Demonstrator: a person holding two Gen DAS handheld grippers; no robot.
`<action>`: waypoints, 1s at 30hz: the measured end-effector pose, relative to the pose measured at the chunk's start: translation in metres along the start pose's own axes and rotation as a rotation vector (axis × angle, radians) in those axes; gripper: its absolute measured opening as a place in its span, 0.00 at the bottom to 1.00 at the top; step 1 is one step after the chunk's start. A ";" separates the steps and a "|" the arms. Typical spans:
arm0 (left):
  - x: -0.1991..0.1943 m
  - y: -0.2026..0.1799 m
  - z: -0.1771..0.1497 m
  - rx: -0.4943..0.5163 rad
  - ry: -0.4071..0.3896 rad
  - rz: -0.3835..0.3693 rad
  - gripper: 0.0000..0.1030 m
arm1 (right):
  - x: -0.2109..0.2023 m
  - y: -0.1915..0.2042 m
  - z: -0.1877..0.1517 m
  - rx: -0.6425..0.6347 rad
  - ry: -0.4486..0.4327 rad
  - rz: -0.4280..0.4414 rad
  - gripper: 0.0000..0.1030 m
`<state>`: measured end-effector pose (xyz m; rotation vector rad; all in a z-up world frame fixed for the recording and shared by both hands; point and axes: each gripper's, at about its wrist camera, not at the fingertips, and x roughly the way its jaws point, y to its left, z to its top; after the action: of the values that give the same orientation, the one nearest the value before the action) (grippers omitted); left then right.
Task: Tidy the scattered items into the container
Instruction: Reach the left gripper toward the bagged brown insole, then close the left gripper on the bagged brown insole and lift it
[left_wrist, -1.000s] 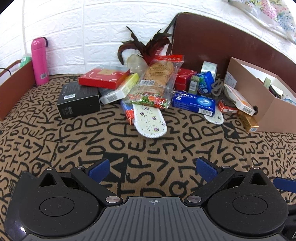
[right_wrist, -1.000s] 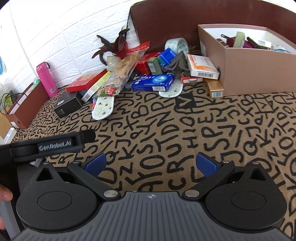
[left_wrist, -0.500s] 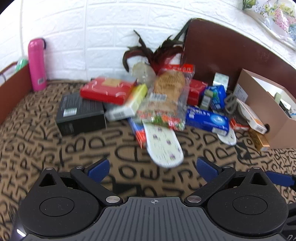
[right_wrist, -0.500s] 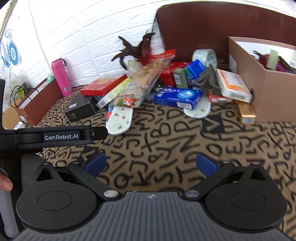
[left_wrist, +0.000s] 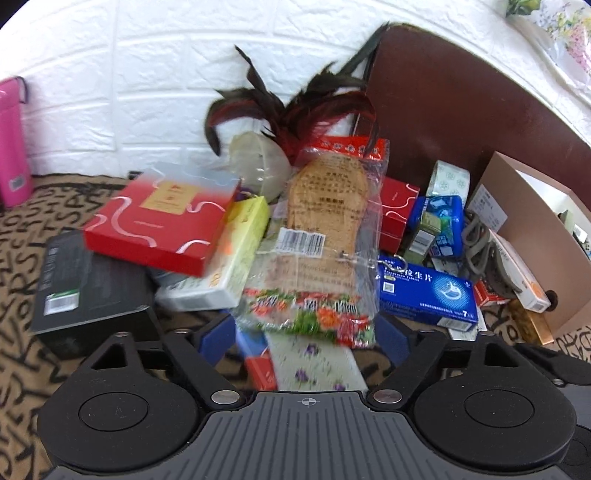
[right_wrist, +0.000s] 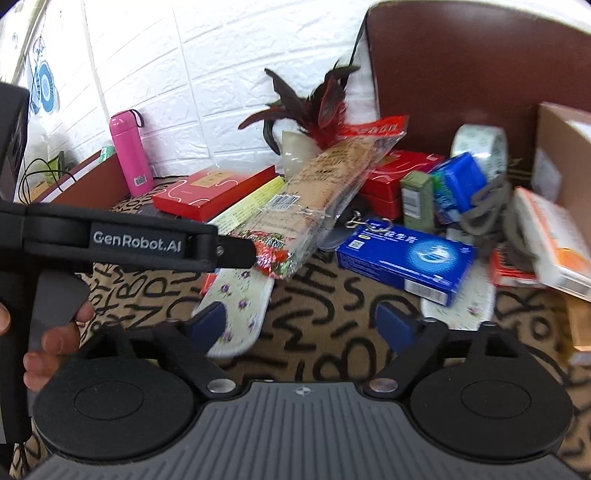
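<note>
Both grippers have closed in on the pile over the last 1 s. The cardboard box (left_wrist: 524, 236) sits far right, items still heaped left of it. The left gripper (left_wrist: 306, 332) now has its fingers spread wide on either side of the near end of the snack bag (left_wrist: 325, 258), not clamped. The right gripper (right_wrist: 299, 321), fingers spread and empty, hovers near the floral insole (right_wrist: 240, 306). Looks like a pre-grasp on the bag.
</note>
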<state>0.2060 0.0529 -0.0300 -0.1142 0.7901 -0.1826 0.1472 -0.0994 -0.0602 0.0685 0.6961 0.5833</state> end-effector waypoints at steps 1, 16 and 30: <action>0.006 0.001 0.003 0.001 0.015 -0.015 0.77 | 0.006 -0.003 0.003 0.015 0.000 0.024 0.80; 0.008 0.003 0.005 0.009 0.046 -0.040 0.26 | 0.023 -0.004 0.019 -0.011 -0.004 0.109 0.10; -0.061 -0.081 -0.107 0.077 0.199 -0.264 0.24 | -0.127 -0.011 -0.079 -0.006 0.063 0.060 0.05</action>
<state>0.0773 -0.0177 -0.0486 -0.1286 0.9643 -0.4800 0.0249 -0.1859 -0.0496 0.0656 0.7553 0.6473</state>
